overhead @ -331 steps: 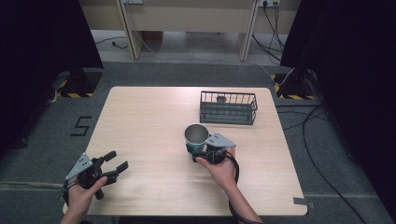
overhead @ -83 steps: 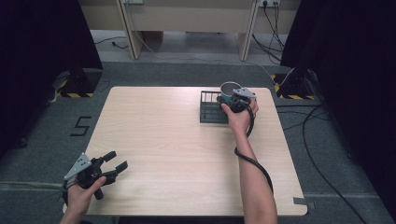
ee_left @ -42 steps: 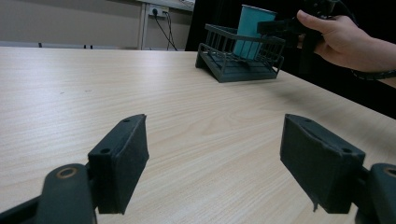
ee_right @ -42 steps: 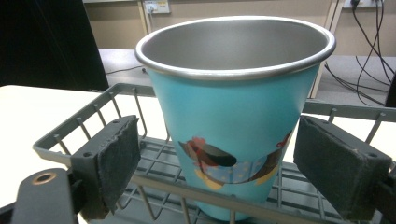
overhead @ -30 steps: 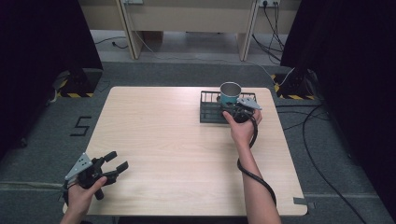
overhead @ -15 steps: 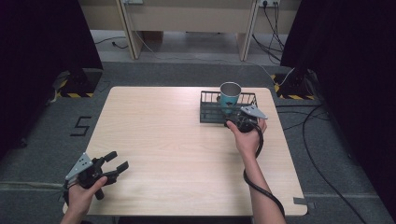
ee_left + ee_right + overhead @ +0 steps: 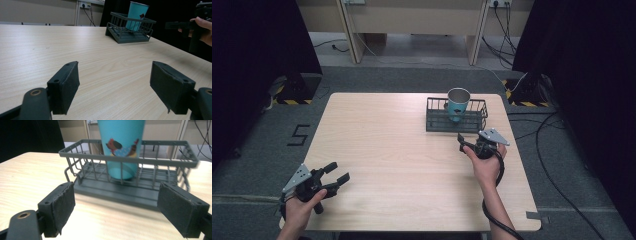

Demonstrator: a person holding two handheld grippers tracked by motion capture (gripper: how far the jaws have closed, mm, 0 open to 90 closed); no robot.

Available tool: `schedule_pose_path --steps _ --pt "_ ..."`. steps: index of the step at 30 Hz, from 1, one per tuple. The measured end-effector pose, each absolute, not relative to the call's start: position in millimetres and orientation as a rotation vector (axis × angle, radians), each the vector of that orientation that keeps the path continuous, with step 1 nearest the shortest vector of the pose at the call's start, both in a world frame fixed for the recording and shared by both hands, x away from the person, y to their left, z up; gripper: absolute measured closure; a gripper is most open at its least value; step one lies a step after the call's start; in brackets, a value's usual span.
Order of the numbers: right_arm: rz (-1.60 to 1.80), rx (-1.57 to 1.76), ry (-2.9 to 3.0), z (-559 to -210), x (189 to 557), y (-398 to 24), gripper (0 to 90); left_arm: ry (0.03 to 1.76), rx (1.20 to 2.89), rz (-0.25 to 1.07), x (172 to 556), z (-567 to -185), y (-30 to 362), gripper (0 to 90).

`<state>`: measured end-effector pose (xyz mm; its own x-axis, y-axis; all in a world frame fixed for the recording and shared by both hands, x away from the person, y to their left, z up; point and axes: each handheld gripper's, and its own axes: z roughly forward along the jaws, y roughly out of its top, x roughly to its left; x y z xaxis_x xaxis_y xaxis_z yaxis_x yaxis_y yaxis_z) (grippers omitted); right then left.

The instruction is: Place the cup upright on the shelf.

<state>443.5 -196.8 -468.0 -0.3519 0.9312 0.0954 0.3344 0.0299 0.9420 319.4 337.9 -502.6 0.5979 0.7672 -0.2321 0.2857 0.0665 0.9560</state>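
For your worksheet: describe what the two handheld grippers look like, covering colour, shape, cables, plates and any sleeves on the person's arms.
Both grippers are black. The left gripper and the right gripper each carry a grey three-cornered plate on top. Each has two blocky black jaws with flat, dark pads, slightly frayed at the edges, and a brass-coloured rivet at the jaw arm. A black cable trails from the right gripper. The forearms are bare; no sleeves show.

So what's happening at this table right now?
A person sits at a wooden table with a two-jaw gripper in each hand. A teal cup stands upright inside a dark wire basket near the table's far edge. The right gripper is open and empty, just in front of the basket with its jaws pointing at it, apart from it. The left gripper is also open and empty, at the near left corner of the table.
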Motion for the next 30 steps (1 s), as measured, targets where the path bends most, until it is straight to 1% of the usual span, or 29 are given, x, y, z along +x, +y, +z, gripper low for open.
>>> schedule_pose_path --steps 6,10,17,22,30 --pt "1.315 1.312 1.723 -477 425 -212 15.7 0.93 1.512 0.458 320 -503 338 22.7" --pt "1.303 1.313 1.726 -485 405 -223 15.6 0.932 1.513 0.459 320 -503 338 22.7" --pt "1.299 1.301 1.733 -493 379 -230 15.6 0.936 1.515 0.462 320 -503 338 22.7" --pt "1.301 1.297 1.727 -498 370 -232 15.6 0.932 1.516 0.464 320 -503 337 22.7" --pt "1.306 1.295 1.728 -501 368 -231 15.5 0.928 1.515 0.463 319 -502 337 22.8"
